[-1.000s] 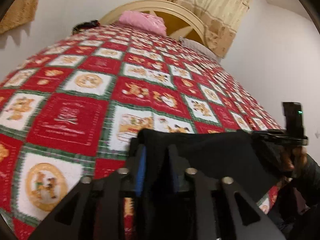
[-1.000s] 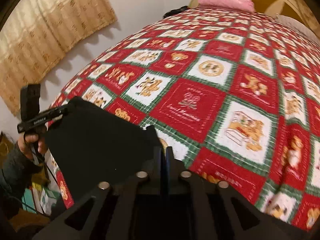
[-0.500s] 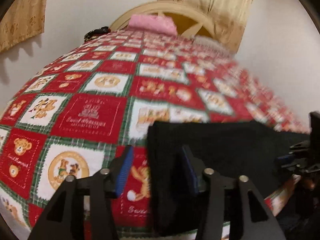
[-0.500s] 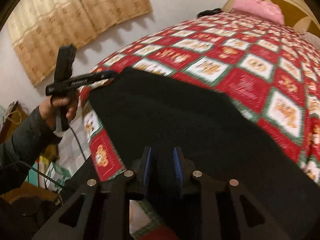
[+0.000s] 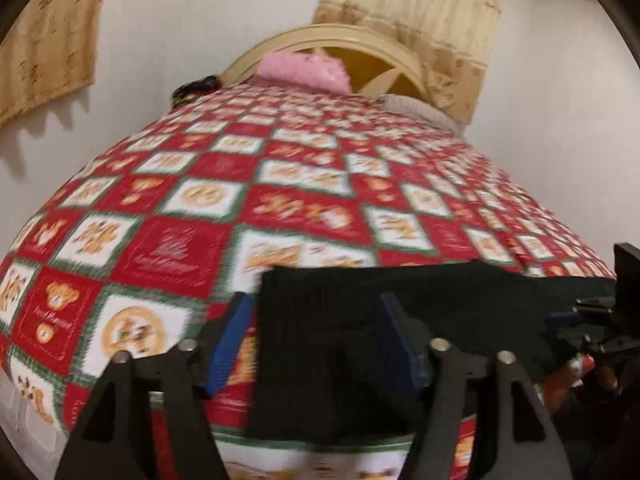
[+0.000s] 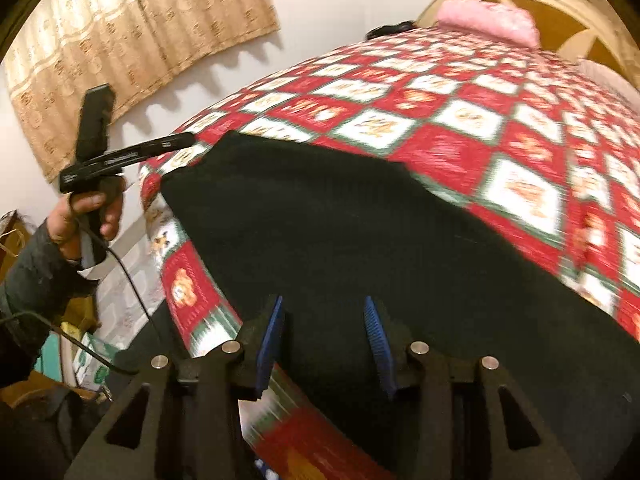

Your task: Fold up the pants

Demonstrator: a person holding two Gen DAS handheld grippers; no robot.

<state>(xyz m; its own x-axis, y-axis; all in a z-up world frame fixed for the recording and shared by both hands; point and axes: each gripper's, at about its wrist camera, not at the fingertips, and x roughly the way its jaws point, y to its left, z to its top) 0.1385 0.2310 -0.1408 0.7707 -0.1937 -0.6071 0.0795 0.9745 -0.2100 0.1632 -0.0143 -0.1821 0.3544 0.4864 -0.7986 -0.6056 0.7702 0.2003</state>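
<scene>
Black ribbed knit, the pants (image 6: 340, 232) lie flat as a folded slab on the near part of the bed's red, white and green patchwork quilt (image 5: 208, 200), close to the near edge and well short of the pink pillow (image 5: 304, 72) at the far headboard (image 5: 384, 46). By its look the fabric should be soft, light and limp, with enough grip in the ribbing not to slide much on the quilt; it will sag wherever it is unsupported, so the sensible hold is at two corners of one short end, pinching all layers together. The long axis runs left to right across the bed, parallel to the near edge; which end is the waistband cannot be told, as the cloth is dark and blurred. The left gripper (image 5: 316, 344) has just been opening and stands wide, its blue pads (image 5: 230, 344) clear of the cloth, with the left edge of the pants lying between them. The right gripper (image 6: 326, 344) has likewise just been opening, its jaws parted over the near edge, pressing nothing.
</scene>
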